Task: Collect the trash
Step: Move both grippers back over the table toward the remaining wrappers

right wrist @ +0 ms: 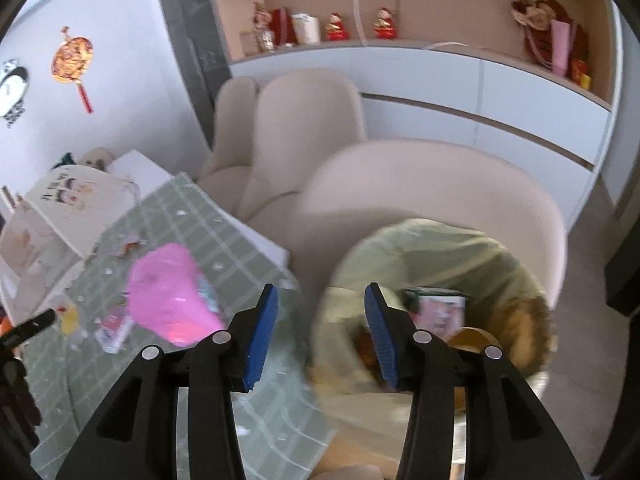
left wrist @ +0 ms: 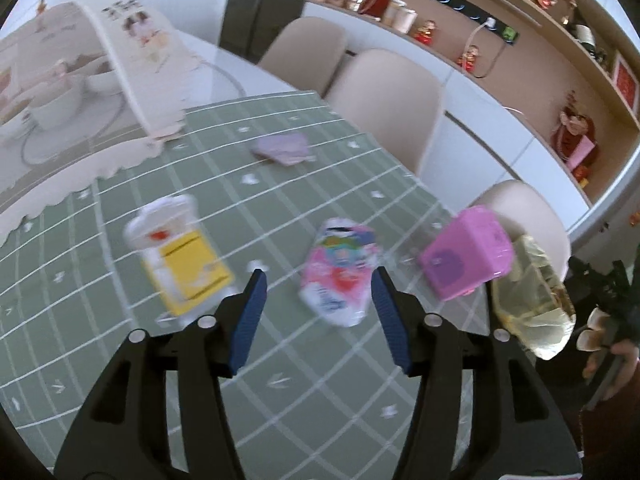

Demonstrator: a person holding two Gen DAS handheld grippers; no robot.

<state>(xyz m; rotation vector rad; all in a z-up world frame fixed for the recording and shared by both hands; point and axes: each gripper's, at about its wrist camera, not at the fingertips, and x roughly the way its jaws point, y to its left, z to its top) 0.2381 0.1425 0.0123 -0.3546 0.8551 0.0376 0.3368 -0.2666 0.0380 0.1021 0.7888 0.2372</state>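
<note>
On the green checked tablecloth [left wrist: 280, 360] lie a yellow-and-white packet [left wrist: 180, 256], a crumpled pink-and-white wrapper [left wrist: 340, 268], a pink carton [left wrist: 468, 256] and, farther back, a lilac packet [left wrist: 282, 148]. My left gripper [left wrist: 319, 276] hovers open just above the pink-and-white wrapper, with nothing between its blue pads. Beyond the table's right edge hangs a yellowish trash bag [left wrist: 532, 296]. In the right wrist view my right gripper [right wrist: 321, 292] is open and empty over the rim of that bag [right wrist: 440, 248], which holds a pink printed packet [right wrist: 440, 312]. The pink carton [right wrist: 172, 300] lies to its left.
A mesh food cover [left wrist: 132, 68] over white dishes stands at the table's back left. Beige chairs [left wrist: 384, 100] line the far side, one directly behind the bag [right wrist: 420, 184]. A white sideboard with red figurines [left wrist: 520, 128] runs along the wall. A hand [left wrist: 608, 360] shows at the right edge.
</note>
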